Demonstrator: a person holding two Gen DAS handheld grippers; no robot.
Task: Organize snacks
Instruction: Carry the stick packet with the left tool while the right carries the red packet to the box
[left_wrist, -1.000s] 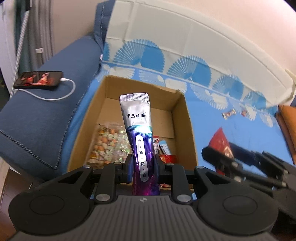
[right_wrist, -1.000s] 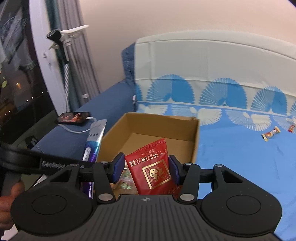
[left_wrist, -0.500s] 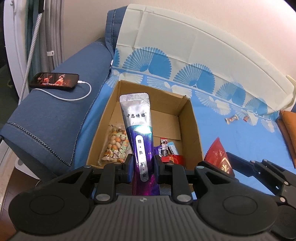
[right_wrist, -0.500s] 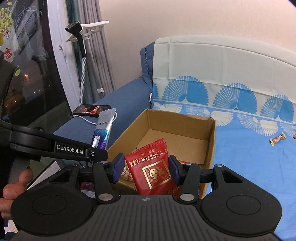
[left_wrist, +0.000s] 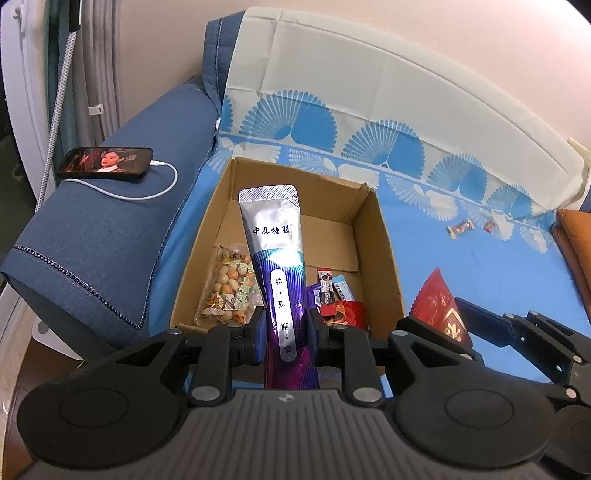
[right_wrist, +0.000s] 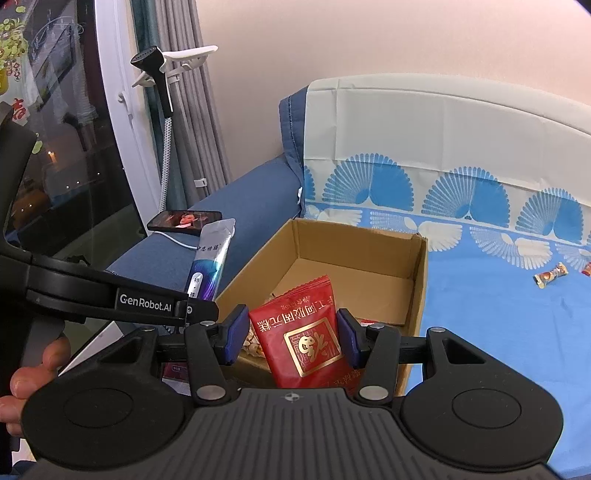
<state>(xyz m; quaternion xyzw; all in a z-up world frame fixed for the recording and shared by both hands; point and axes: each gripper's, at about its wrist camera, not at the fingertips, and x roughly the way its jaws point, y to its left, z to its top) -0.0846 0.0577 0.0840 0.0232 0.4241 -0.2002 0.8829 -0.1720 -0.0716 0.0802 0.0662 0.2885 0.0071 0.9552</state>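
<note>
My left gripper (left_wrist: 283, 334) is shut on a tall silver and purple pouch (left_wrist: 275, 251) and holds it upright over the near edge of an open cardboard box (left_wrist: 384, 258). The pouch also shows in the right wrist view (right_wrist: 210, 258). My right gripper (right_wrist: 291, 334) is shut on a red snack packet (right_wrist: 303, 332) just in front of the box (right_wrist: 417, 280); the packet shows in the left wrist view (left_wrist: 439, 306). Inside the box lie a clear bag of mixed nuts (left_wrist: 229, 288) and small red and purple wrappers (left_wrist: 334, 299).
The box sits on a blue fan-patterned cover (left_wrist: 480, 280) over a sofa. Two wrapped candies (left_wrist: 460, 229) lie on the cover to the right. A phone (left_wrist: 105, 162) with a white cable rests on the blue armrest (left_wrist: 92, 229). A garment steamer (right_wrist: 159, 74) stands at the left.
Both grippers have pulled back and risen, so the box looks farther and more of the sofa shows. Each still holds its packet.
</note>
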